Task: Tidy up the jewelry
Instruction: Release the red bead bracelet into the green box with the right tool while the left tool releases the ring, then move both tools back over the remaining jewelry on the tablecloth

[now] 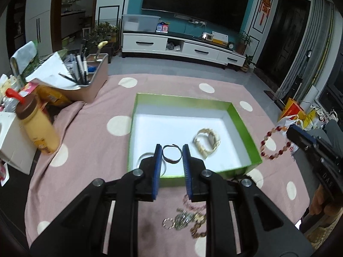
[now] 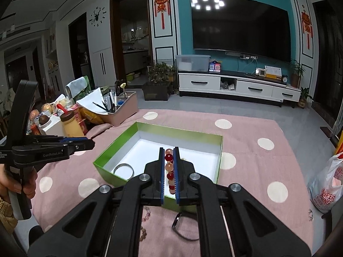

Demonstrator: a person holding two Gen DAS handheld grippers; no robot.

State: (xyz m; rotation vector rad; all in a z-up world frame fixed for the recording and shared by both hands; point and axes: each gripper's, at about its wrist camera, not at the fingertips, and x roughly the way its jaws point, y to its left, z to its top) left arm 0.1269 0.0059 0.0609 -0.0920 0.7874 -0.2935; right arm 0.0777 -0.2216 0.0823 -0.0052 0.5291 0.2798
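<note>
My right gripper is clamped narrow on a red and peach beaded bracelet, which hangs in the air just past the right wall of the green box. My left gripper is spread wide and holds nothing, its fingers poised above the box's near edge. The box already has 3 pieces on its white floor: a thin silver bangle, a dark open band and a cream chunky bracelet. I judge this to be the carrying step, with the beads on their way to the box. Next I need to bring the right gripper over a bare patch of the floor, lower it, and let go. More loose jewelry lies on the pink dotted cloth near me, waiting to be sorted.
</note>
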